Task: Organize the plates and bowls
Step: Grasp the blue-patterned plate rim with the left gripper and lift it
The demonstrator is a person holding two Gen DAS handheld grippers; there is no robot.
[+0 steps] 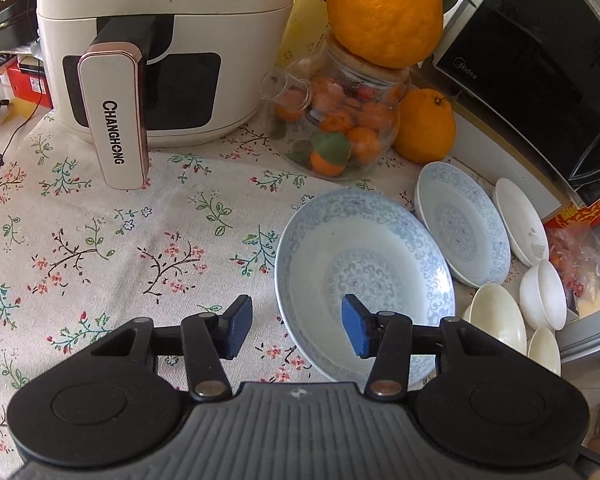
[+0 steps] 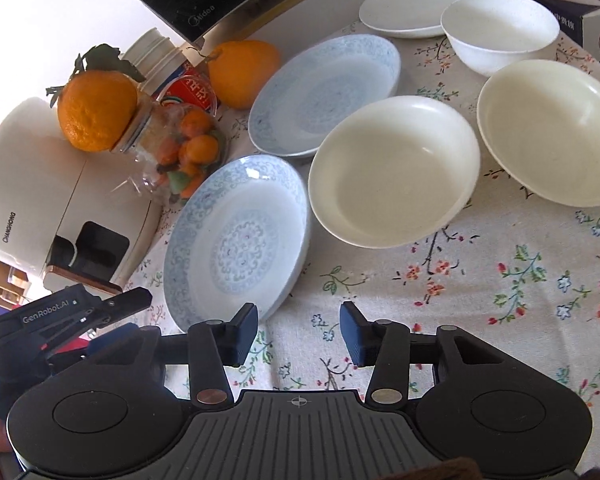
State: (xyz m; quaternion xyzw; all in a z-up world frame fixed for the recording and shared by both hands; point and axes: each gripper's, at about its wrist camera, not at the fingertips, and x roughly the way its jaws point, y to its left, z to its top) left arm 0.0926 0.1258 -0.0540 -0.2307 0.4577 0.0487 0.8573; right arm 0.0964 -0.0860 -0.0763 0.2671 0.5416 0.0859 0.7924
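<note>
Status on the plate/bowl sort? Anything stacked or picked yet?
Done: nothing, it seems. No stacks; the two blue-patterned plates, white plate, two cream bowls and white bowl sit spread out singly on the floral cloth.
In hand: nothing. Left gripper is open over the nearest blue plate's rim; right gripper is open over bare cloth beside it.
Left: all the grouping.
</note>
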